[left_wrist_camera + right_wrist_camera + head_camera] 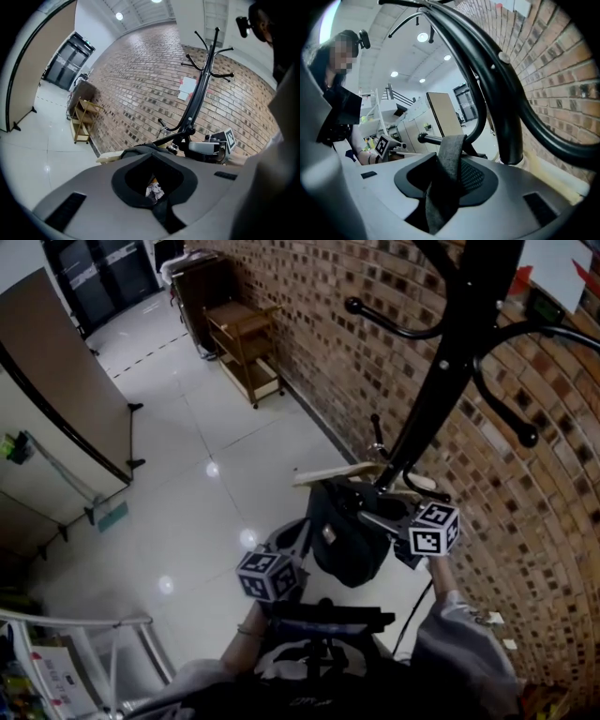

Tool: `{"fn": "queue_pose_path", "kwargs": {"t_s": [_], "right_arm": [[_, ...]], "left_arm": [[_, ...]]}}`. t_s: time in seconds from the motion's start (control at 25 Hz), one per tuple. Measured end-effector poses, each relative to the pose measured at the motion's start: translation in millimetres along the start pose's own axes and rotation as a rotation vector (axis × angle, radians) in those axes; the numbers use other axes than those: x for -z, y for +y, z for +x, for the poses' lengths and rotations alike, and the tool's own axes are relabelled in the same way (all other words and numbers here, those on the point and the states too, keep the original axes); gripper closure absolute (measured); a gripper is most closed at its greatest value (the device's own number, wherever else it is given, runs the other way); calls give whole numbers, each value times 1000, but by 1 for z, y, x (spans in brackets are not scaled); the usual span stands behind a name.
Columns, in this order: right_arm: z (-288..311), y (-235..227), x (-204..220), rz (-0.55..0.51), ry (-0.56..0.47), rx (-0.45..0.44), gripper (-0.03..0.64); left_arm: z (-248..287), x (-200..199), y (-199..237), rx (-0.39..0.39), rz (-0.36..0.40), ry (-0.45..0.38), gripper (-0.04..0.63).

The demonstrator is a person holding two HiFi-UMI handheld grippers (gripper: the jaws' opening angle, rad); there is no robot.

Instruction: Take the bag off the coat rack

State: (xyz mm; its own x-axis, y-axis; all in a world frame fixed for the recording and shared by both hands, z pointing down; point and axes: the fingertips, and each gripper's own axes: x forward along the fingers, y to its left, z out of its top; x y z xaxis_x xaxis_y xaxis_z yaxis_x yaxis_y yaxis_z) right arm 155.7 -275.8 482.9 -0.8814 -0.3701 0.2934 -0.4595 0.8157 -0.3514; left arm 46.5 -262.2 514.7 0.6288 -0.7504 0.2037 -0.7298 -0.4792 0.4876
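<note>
Eyes are drawn to the lower hooks of the black coat rack (448,362), which is stood close against the brick wall (309,324). The black bag (349,545) is seen hanging low on the rack, just beside the pole and above the white tiled floor (206,484). It is not yet taken off.

Its grey strap (445,187) is draped over a knob-ended hook (427,138), as is shown in the right gripper view. The right gripper (447,164) is clenched on that strap. The webbing is run down through the notch and is pinched, folded, in the cleft between the two jaws, just under the hook. The rack's pole is seen close beyond the tips.

On the other side, the left gripper (152,159) is held at the bag's left flank, level with its lower half in the head view. Its jaws are parted a little and nothing is gripped. The bag's dark top is seen just past the tips. A small pale crumpled scrap (154,191) is glimpsed down in the notch, and what it is cannot be made out.

Farther along the wall a wooden shelf unit (246,348) is parked, well apart from the rack. A tan partition panel (56,381) is stood across the floor from it.
</note>
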Motion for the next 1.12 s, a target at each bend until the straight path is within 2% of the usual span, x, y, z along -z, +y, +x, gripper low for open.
{"fn": "queue_pose_path", "kwargs": {"t_s": [0.24,0.44,0.64,0.84,0.92,1.12], "right_arm": [[-4,9,-5,22,-58,-68,494],[-5,17,-13,121,-157,-161,511],[-6,20,-16,179,-216,-144,520],[-8,60,-36,202,-288,-230,563],[-6,74,-42,198,-295,-224,569],[-3,87,-43,180,-286,-139,569]], "left_arm": [[-2,4,-2,-44,7,9,588],[-5,0,5,-72,15,-5,588],[-9,-8,14,-98,13,-27,588],[-12,-13,21,-112,16,-30,588],[-12,-15,24,-113,16,-33,588],[-14,-19,28,-108,11,-36,588]]}}
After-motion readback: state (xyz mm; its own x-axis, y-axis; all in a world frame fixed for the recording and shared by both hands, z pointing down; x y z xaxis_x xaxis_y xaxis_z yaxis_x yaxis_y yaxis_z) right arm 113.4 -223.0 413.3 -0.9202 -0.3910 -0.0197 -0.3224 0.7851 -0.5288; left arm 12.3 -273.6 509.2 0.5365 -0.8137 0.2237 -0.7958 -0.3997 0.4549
